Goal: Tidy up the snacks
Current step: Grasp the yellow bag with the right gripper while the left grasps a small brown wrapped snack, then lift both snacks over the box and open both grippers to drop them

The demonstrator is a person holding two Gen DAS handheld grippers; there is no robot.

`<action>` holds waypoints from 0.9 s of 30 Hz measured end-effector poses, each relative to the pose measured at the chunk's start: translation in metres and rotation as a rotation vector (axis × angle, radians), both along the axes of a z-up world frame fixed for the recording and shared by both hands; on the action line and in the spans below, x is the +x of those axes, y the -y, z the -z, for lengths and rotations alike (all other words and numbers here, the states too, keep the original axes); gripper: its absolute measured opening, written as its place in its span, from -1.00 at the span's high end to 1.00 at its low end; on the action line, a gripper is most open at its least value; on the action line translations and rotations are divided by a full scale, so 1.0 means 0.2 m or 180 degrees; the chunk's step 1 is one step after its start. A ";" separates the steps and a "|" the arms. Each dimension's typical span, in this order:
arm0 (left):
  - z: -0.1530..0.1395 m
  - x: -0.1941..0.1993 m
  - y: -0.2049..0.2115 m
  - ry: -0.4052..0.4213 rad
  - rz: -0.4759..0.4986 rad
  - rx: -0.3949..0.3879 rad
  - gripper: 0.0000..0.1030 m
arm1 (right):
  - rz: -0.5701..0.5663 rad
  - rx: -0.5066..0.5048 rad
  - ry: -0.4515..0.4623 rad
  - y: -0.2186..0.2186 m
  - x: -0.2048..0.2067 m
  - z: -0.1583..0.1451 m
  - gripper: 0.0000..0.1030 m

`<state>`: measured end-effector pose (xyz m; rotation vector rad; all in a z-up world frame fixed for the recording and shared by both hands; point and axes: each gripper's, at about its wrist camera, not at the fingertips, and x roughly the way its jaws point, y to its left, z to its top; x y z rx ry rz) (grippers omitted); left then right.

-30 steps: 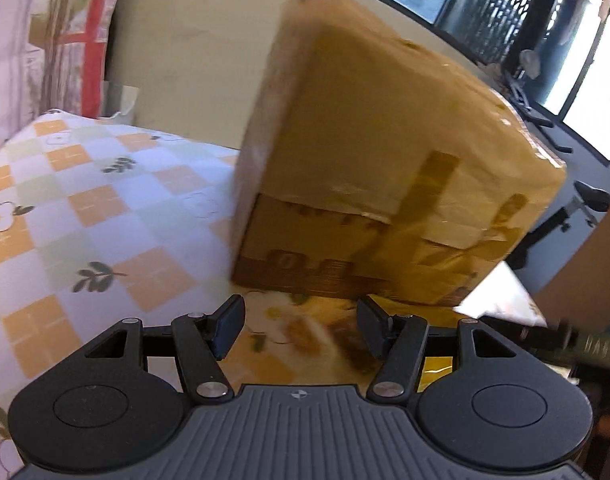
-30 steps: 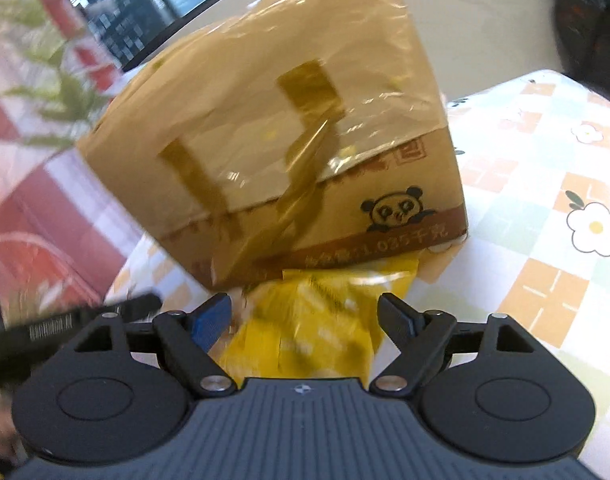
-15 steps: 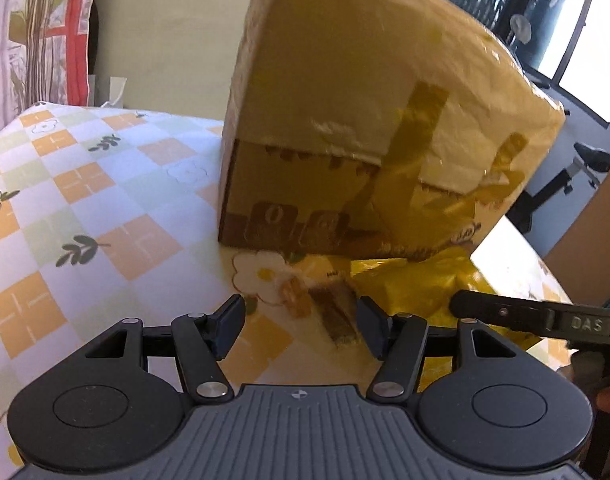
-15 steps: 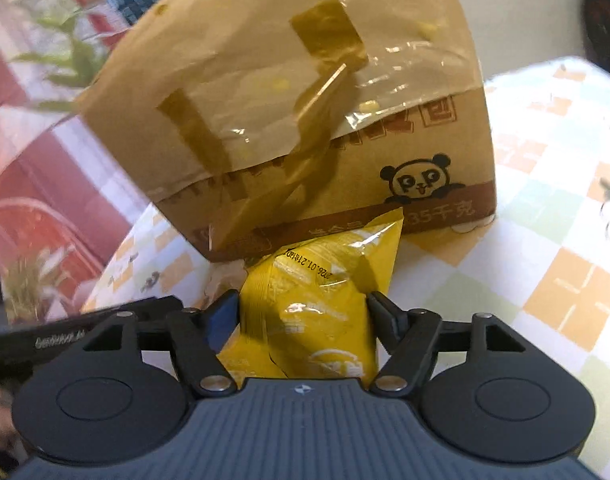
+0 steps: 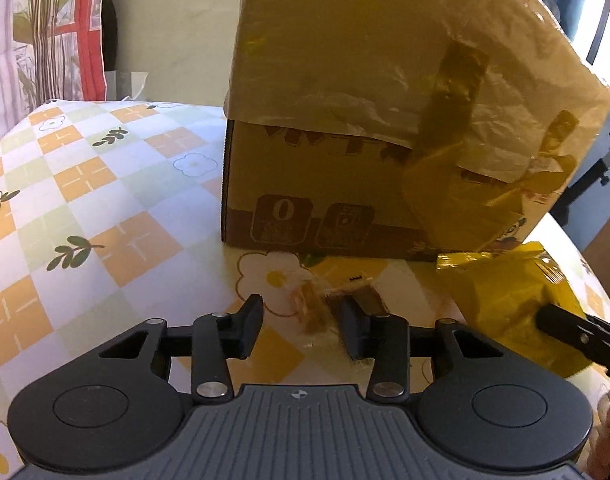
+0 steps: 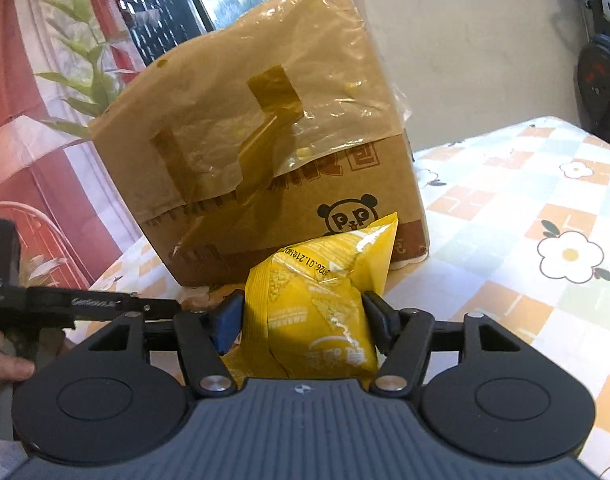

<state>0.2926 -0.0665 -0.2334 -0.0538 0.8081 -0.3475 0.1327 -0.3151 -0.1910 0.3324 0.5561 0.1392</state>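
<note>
Both grippers closing: right gripper (image 6: 301,320) pinching yellow snack bag (image 6: 321,292), left gripper (image 5: 301,330) around small wrapped snack (image 5: 325,304)

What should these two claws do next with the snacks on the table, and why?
Probably finish closing. The right gripper is closing around the yellow chip bag, and the left gripper is closing around a small clear-wrapped snack; both still lie on the tablecloth before the cardboard box.

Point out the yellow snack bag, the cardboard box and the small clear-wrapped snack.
yellow snack bag (image 6: 317,304): right wrist view, middle of its front.
cardboard box (image 6: 265,184): right wrist view, taped front face.
small clear-wrapped snack (image 5: 311,308): left wrist view, its brown middle.
</note>
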 end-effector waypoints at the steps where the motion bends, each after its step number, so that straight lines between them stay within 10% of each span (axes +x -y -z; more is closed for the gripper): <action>1: 0.00 0.01 0.01 0.0004 -0.0004 0.0025 0.14 | -0.0002 0.0008 0.0008 0.00 0.00 0.00 -0.25; 10: 0.02 0.01 0.06 0.0056 0.0026 0.0127 0.65 | 0.0012 0.0146 0.0049 0.03 0.00 0.00 -0.25; 27: 0.03 -0.11 -0.04 0.0064 -0.0096 -0.0040 0.67 | 0.0028 0.0277 0.0051 0.06 -0.01 0.02 -0.25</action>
